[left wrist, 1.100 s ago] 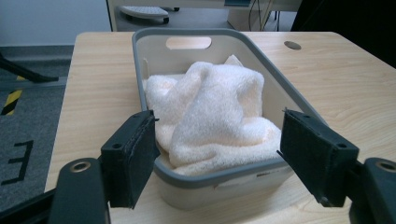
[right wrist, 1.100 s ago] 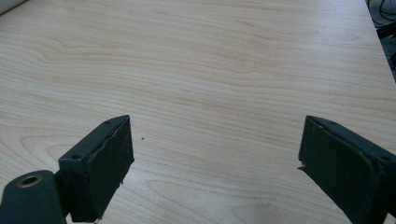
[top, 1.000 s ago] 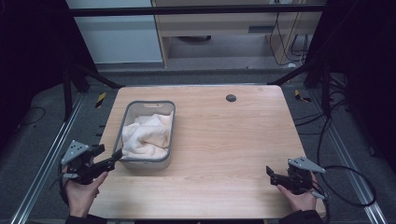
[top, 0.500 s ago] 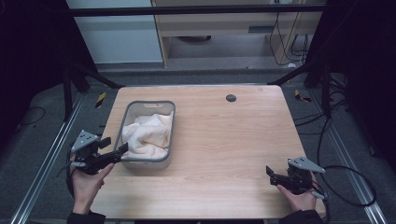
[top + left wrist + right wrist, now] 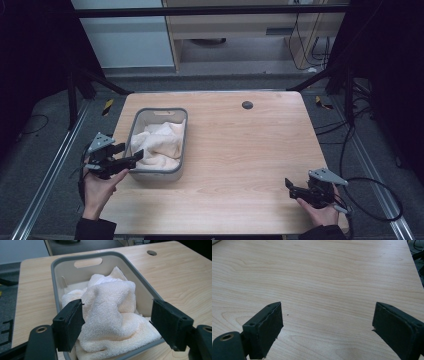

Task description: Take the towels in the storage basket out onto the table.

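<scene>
I saw the table (image 5: 240,150) bare btwn the bin (image 5: 181,145) and my right gripper (image 5: 290,186); the towel (image 5: 110,315) heaped above the bin's rim, w/ little room inside.

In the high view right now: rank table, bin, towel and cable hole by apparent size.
1. table
2. bin
3. towel, lying inside the bin
4. cable hole

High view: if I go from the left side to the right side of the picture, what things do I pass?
Left gripper → grey basket holding a white towel → small round table hole → right gripper.
</scene>
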The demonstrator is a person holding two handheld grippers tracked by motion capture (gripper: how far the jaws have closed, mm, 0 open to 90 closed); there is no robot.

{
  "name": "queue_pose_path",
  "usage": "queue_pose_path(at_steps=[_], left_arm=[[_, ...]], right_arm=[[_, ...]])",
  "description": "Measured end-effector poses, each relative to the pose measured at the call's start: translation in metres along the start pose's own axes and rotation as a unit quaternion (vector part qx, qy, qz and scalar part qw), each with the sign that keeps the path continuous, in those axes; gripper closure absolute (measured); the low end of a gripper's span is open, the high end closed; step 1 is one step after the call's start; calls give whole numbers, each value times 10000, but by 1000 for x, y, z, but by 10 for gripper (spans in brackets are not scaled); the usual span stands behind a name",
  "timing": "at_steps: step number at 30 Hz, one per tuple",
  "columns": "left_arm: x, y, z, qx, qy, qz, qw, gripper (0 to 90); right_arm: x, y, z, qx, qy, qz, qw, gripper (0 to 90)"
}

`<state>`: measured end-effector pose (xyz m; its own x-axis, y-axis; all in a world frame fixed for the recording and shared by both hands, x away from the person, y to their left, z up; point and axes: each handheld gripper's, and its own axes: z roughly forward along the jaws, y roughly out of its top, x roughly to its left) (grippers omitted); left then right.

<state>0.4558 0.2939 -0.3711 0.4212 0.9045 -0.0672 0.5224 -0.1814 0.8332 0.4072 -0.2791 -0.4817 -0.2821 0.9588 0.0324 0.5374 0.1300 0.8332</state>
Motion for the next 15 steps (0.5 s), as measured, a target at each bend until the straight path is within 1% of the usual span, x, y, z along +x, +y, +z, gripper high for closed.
queue_pose_path(at_steps=[4, 6, 8, 12, 14, 15], left_arm=[[1, 4, 5, 120, 4, 52, 9999, 249], [1, 6, 7, 160, 1, 65, 9999, 246], [2, 11, 10, 268, 49, 141, 9995, 245], [3, 16, 13, 354, 9, 169, 9992, 242], [3, 20, 16, 449, -44, 185, 9988, 241], [3, 22, 17, 486, -25, 220, 9986, 240]], right_arm=[[0, 0, 0, 23, -1, -22, 10000, 95], [0, 0, 0, 45, 18, 13, 10000, 95], [0, 0, 1, 43, 11, -24, 10000, 94], [0, 0, 1, 65, 14, -32, 10000, 94], [0, 0, 2, 71, 24, -36, 10000, 93], [0, 0, 2, 80, 29, -27, 10000, 92]])
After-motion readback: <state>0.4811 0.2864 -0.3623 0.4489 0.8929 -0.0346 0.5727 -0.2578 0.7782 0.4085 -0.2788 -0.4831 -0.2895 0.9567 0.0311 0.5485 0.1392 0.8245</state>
